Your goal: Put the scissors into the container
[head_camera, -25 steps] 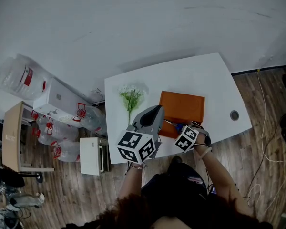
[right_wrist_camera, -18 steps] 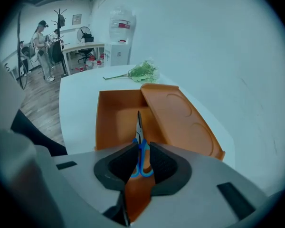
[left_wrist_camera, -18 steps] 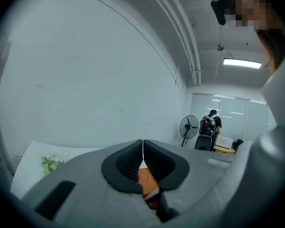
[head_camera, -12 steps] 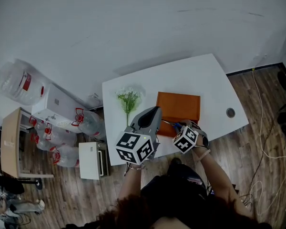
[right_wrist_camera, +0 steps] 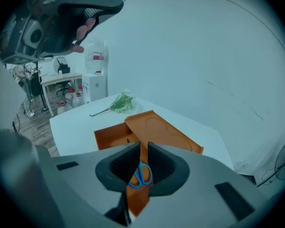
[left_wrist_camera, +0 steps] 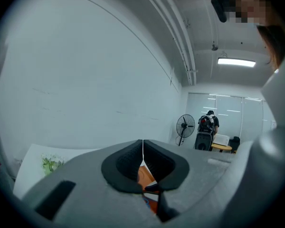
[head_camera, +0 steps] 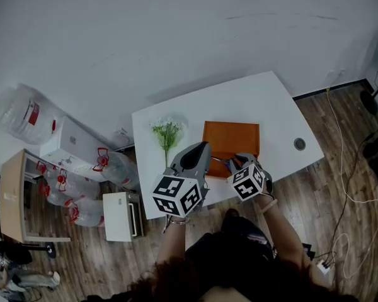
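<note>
Nearest the camera, the right tool (right_wrist_camera: 144,151) shows two dark, ribbed rubber pads set in smooth grey plastic. Its jaws have just been closing and stand a narrow slit apart, gripping nothing. Through that slit and the hollow beneath it the scissors (right_wrist_camera: 142,175) appear: blue looped handles, lying flat on the near end of the orange container (right_wrist_camera: 166,131), free of the pads. That container is a shallow, hard-looking rectangular tray, with an open walled compartment on one side and a flat panel with round recesses on the other. Just to its left in the head view, the left tool (left_wrist_camera: 142,148) is clenched and empty, its pads meeting in a thin seam.

The container rests on a smooth white counter (right_wrist_camera: 76,122) with rounded corners. A sprig (right_wrist_camera: 121,102) of green stems and small white flowers lies further back on it. Beyond stand clear water bottles (head_camera: 25,109) with red labels, a wood-plank floor (head_camera: 315,194) and a plain pale wall.
</note>
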